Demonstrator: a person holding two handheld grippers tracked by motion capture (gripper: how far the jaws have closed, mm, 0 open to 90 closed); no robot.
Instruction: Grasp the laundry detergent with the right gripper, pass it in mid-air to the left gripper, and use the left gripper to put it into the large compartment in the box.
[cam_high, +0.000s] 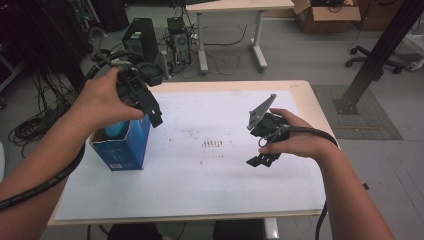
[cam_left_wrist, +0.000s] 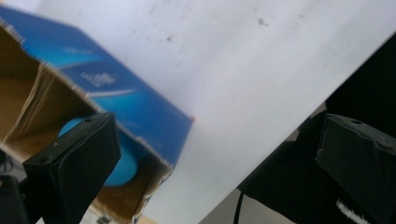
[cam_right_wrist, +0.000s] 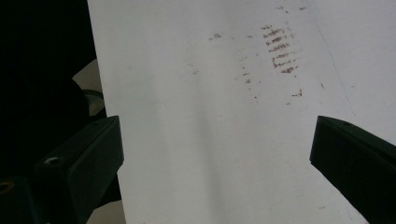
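An open-topped blue cardboard box (cam_high: 122, 150) stands at the left of the table on a white sheet (cam_high: 200, 180). A light blue rounded object (cam_high: 116, 129) lies inside it. My left gripper (cam_high: 152, 114) hangs just above the box's right rim, tilted down, jaws open and empty. In the left gripper view the box (cam_left_wrist: 130, 102) and the blue object (cam_left_wrist: 123, 163) lie behind the left jaw, with my left gripper (cam_left_wrist: 215, 154) wide apart. My right gripper (cam_high: 262, 160) hovers low over the sheet's right half, and in its own view my right gripper (cam_right_wrist: 215, 158) is open with nothing between the jaws.
Brown smudges (cam_high: 212, 143) mark the middle of the sheet. The wooden table edge (cam_high: 312, 100) runs close on the right. Beyond the table are a computer tower (cam_high: 140, 37), cables on the floor, another desk (cam_high: 235, 6), a cardboard box (cam_high: 325, 17) and a black slanted post (cam_high: 380, 50).
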